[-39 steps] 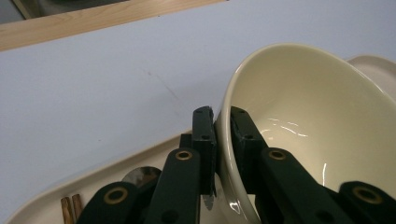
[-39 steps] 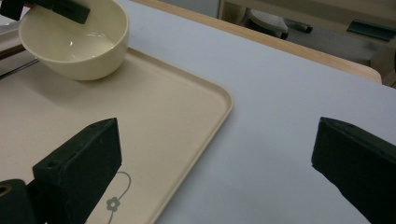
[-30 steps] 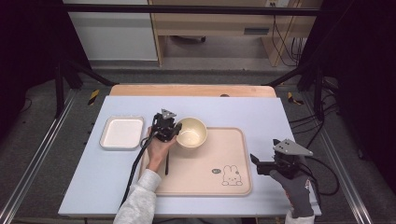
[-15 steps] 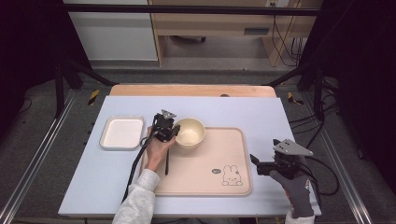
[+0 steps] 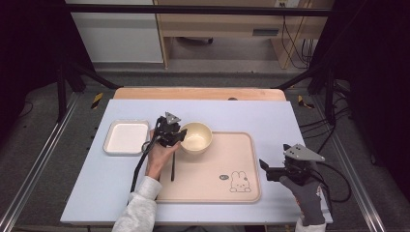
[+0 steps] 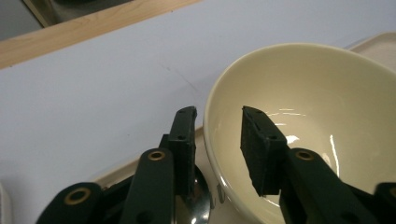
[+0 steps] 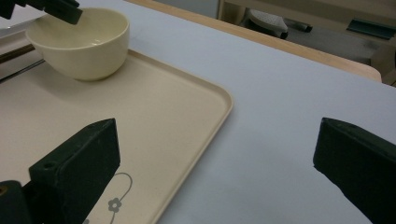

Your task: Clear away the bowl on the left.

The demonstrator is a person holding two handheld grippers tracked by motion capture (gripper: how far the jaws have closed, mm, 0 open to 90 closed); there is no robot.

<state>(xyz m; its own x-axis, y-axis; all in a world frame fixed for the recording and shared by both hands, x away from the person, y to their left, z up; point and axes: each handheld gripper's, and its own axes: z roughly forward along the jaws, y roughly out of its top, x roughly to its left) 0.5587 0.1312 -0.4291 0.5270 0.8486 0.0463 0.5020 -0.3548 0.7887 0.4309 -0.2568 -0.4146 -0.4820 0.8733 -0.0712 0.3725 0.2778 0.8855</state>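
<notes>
On the tray (image 5: 212, 179), the bowl's (image 6: 299, 126) rim sits between the left hand-held gripper's (image 6: 217, 140) parted jaws.

Pale blue table (image 5: 96, 179): white square dish (image 5: 126, 137) left, beige tray (image 5: 212, 191) centre.

The left gripper (image 5: 170, 131) is black, topped by a small grey three-cornered plate, and a black cable (image 5: 140, 164) trails from it. Its flat black jaws carry small screw holes, and brass-coloured rivets sit in the arms behind them. The left hand (image 5: 159, 153) comes out of a light grey sleeve (image 5: 138, 212). The right gripper (image 5: 273, 170) has the same grey plate and wide black jaw pads; a grey glove (image 5: 307, 195) with a small red mark covers that hand
</notes>
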